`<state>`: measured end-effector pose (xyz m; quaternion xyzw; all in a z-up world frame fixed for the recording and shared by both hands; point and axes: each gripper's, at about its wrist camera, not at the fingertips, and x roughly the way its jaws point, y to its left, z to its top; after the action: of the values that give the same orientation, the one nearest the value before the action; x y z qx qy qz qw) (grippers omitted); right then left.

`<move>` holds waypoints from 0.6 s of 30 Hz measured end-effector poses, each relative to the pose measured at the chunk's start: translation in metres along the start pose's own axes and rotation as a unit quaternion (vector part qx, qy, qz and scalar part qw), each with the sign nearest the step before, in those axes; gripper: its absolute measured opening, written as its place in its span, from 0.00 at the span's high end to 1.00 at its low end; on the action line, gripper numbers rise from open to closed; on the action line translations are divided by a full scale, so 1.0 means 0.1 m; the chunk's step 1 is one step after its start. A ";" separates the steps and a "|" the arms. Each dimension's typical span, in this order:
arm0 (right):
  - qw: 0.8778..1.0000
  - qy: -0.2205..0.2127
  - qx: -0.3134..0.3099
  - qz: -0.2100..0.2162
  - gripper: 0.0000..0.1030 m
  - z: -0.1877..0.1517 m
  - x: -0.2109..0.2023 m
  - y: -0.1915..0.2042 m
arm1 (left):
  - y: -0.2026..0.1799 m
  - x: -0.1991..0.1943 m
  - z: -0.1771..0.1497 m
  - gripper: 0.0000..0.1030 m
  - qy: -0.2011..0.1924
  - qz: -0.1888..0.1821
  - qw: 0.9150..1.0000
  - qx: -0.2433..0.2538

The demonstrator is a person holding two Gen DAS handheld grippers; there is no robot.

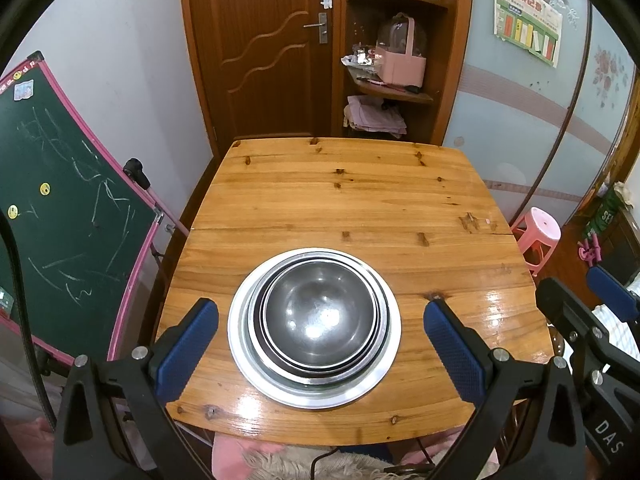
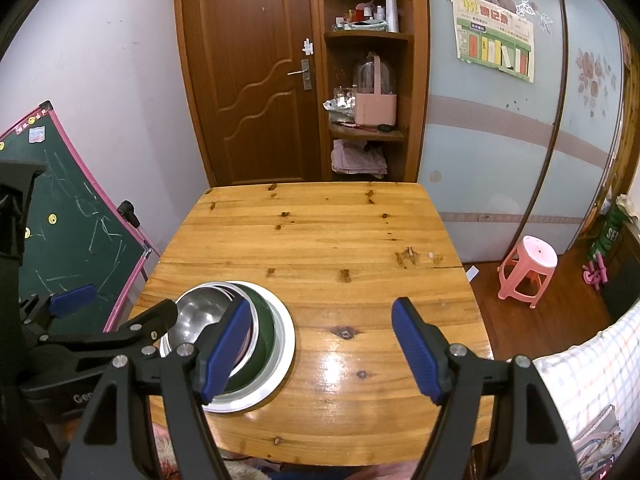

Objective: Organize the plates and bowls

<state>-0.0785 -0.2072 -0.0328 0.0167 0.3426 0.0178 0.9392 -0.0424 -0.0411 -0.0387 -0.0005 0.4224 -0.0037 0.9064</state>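
Note:
A stack of nested metal bowls (image 1: 320, 314) sits on a wide silver plate (image 1: 244, 344) near the front edge of the wooden table (image 1: 340, 200). My left gripper (image 1: 320, 344) is open and empty, its blue pads either side of the stack and above it. In the right wrist view the stack (image 2: 200, 312) lies at lower left, with a dark green bowl (image 2: 264, 336) showing under the steel ones on the plate (image 2: 286, 340). My right gripper (image 2: 320, 352) is open and empty over bare table to the right of the stack. The left gripper (image 2: 72, 300) shows at the far left.
A green chalkboard (image 1: 68, 208) leans left of the table. A pink stool (image 2: 528, 268) stands on the floor to the right. A wooden door (image 1: 264, 48) and shelves (image 1: 392, 92) are behind the table. A checked cloth (image 2: 592, 364) lies at the right.

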 end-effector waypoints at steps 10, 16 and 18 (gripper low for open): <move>1.000 0.008 0.003 0.002 0.29 0.00 0.05 -0.01 | 0.01 0.01 -0.02 0.01 0.005 0.000 1.000 -0.001; 1.000 0.009 0.004 0.002 0.29 0.01 0.07 -0.01 | 0.00 0.02 -0.02 0.01 0.005 0.001 1.000 -0.001; 1.000 0.011 0.004 0.003 0.29 0.01 0.08 -0.01 | 0.00 0.02 -0.02 0.01 0.004 0.001 1.000 -0.001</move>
<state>-0.0720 -0.2081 -0.0376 0.0212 0.3525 0.0196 0.9354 -0.0422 -0.0412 -0.0413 -0.0011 0.4263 -0.0020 0.9046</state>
